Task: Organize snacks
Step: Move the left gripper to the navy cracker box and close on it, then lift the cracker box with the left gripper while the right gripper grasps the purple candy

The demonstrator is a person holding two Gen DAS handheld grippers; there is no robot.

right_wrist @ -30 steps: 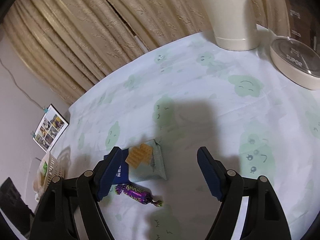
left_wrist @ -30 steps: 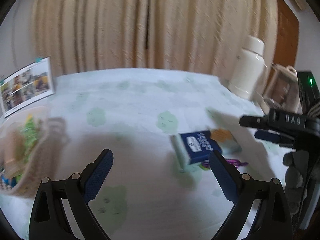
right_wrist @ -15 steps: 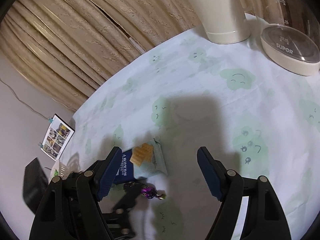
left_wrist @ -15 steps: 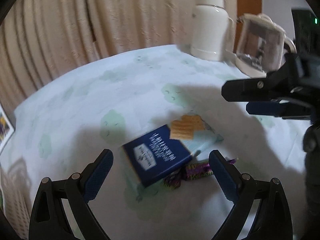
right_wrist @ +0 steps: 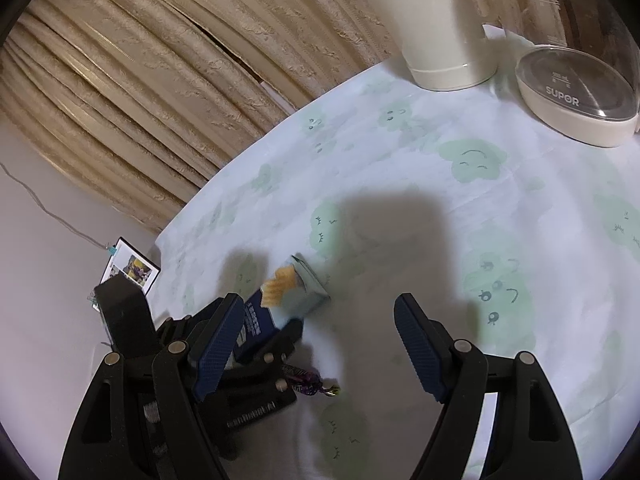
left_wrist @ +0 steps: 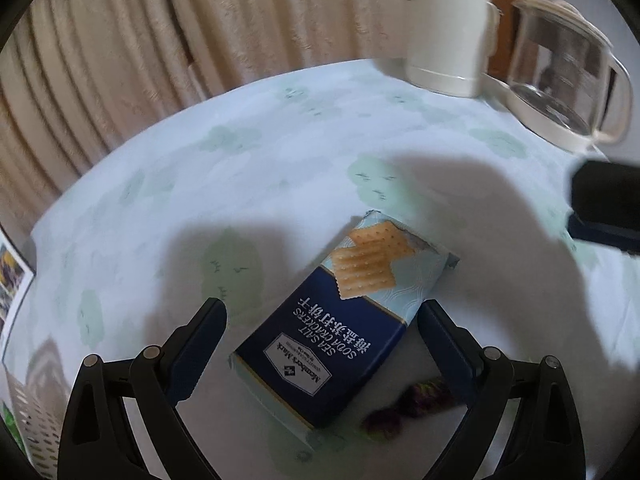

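A blue and pale-blue box of soda crackers (left_wrist: 340, 320) lies flat on the cloud-print tablecloth (left_wrist: 280, 168). My left gripper (left_wrist: 320, 344) is open, its two fingers on either side of the box's near end without touching it. A purple-wrapped candy (left_wrist: 408, 404) lies just right of the box, partly behind the right finger. In the right wrist view the cracker box (right_wrist: 288, 296) and the candy (right_wrist: 308, 384) lie at the lower left, with the other gripper's black body over them. My right gripper (right_wrist: 320, 344) hangs open above the table, nothing between its fingers.
A cream thermos jug (left_wrist: 448, 28) and a glass kettle on a cream base (left_wrist: 560, 72) stand at the table's far right. A white perforated basket (left_wrist: 24, 416) shows at the left edge, a photo card (left_wrist: 12, 280) beside it. Beige curtains (right_wrist: 160, 72) hang behind.
My left gripper swung right from the basket and came down close over the cracker box, which now lies between its fingers. The right gripper shifted only slightly and stays open.
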